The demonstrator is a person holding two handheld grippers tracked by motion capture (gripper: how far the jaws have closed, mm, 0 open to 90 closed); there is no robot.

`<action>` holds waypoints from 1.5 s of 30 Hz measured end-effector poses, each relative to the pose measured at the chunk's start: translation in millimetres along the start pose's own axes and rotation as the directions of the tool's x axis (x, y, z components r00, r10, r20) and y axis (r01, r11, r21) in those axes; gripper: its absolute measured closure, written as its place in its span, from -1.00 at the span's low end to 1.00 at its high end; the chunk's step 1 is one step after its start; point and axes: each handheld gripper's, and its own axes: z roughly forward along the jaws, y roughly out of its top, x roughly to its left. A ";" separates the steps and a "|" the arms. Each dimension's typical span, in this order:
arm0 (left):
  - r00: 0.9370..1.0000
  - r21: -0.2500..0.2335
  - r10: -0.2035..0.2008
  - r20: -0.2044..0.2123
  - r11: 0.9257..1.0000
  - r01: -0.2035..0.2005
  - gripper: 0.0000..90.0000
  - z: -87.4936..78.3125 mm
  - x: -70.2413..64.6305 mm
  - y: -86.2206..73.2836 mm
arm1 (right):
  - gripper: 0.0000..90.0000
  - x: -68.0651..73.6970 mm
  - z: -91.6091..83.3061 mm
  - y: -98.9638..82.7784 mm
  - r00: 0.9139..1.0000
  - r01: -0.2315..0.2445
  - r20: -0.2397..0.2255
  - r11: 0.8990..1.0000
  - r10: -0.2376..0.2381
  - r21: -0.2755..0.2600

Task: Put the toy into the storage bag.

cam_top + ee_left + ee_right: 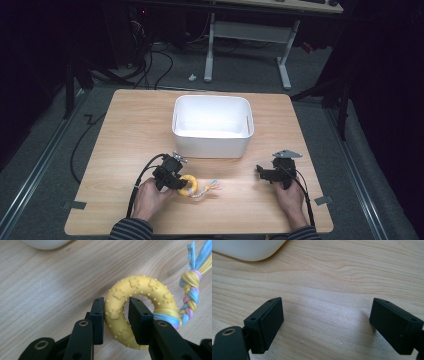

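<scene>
A yellow rubber ring toy (140, 285) with paw-print bumps lies on the wooden table, near the front left (189, 185). A braided rope (191, 293) in blue, yellow and pink is tied to it and trails to the right (209, 187). My left gripper (115, 312) is shut on the ring's band, one jaw outside it and the other inside the hole; in the high view it sits at the ring's left side (177, 181). My right gripper (325, 320) is open over bare wood at the front right (261, 172), with nothing between its jaws.
A white plastic bin (212, 145) stands at the table's middle, beyond both grippers; its rounded corner shows in the left gripper view (45, 243) and the right gripper view (249, 250). A desk frame and cables are on the floor past the far edge.
</scene>
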 end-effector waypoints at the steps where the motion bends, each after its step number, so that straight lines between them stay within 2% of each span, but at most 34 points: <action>1: 1.000 -0.008 -0.002 0.000 1.000 0.002 0.48 -3.4 -0.2 0.7 | -0.73 0.0 0.0 0.0 1.000 0.000 0.000 1.000 0.000 0.000; 5: 1.000 -0.034 -0.006 0.006 0.999 0.007 0.48 -21.2 0.0 2.2 | -0.73 0.0 0.0 0.0 1.000 0.000 0.000 1.000 0.000 0.000; 12: 1.000 -0.062 -0.017 0.006 0.998 0.017 0.48 -35.3 3.9 3.3 | -0.71 0.4 -0.4 -0.2 1.000 0.000 -0.001 1.000 0.000 0.000; 14: 1.000 -0.071 -0.009 0.014 0.997 0.010 0.48 -40.0 5.0 4.5 | -0.71 0.4 -0.4 -0.2 1.000 0.000 -0.001 1.000 0.000 -0.001; 16: 1.000 -0.079 0.009 0.001 0.997 -0.009 0.48 -47.6 3.9 7.4 | -0.71 0.5 -0.4 -0.3 1.000 -0.001 -0.001 1.000 0.001 -0.001; 22: 1.000 -0.112 0.013 0.013 0.994 -0.011 0.48 -62.5 3.3 13.3 | -0.70 0.5 -0.6 -0.3 1.000 0.000 -0.001 1.000 0.000 -0.002; 27: 1.000 -0.138 0.016 0.026 0.990 -0.012 0.48 -80.1 3.9 23.0 | -0.70 0.5 -0.5 -0.4 1.000 0.001 -0.002 1.000 -0.001 -0.003; 35: 0.999 -0.167 0.028 0.026 0.986 -0.023 0.48 -98.6 5.3 38.9 | -0.70 0.6 -0.6 -0.4 1.000 0.001 -0.003 1.000 -0.001 -0.003; 45: 0.999 -0.184 0.024 0.039 0.983 -0.016 0.48 -111.6 11.6 60.7 | -0.69 0.8 -0.7 -0.5 1.000 0.000 -0.003 1.000 0.000 -0.003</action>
